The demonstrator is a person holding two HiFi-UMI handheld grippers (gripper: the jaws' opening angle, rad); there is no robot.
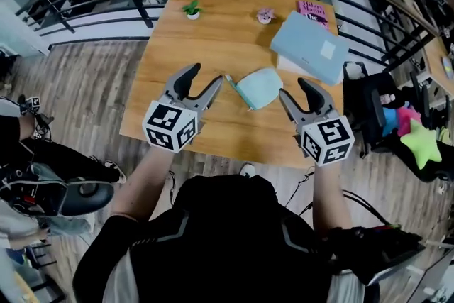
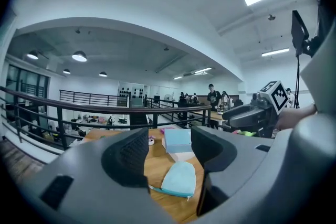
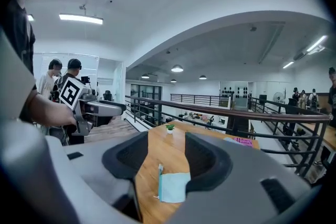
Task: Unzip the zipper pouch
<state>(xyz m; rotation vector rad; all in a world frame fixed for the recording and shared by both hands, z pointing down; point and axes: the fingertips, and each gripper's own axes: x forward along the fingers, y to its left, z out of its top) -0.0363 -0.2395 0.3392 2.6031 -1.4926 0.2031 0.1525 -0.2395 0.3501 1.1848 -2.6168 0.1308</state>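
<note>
Teal zipper pouch [image 1: 259,87] flat on counter [image 1: 213,25], between left tongs [image 1: 204,79] and right tongs [image 1: 294,90], both spread and empty. Risk of sliding if pull tugged with nothing pinning fabric.

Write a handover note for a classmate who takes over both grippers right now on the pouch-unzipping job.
Left gripper: open, empty, in the air left of the pouch.
Right gripper: open, empty, in the air to the pouch's right.
Pouch: flat on the table, not held. Its zip runs along the side nearer the left gripper and looks closed.
Done: nothing yet.
Left: steady the pouch, grip the pull, unzip.
</note>
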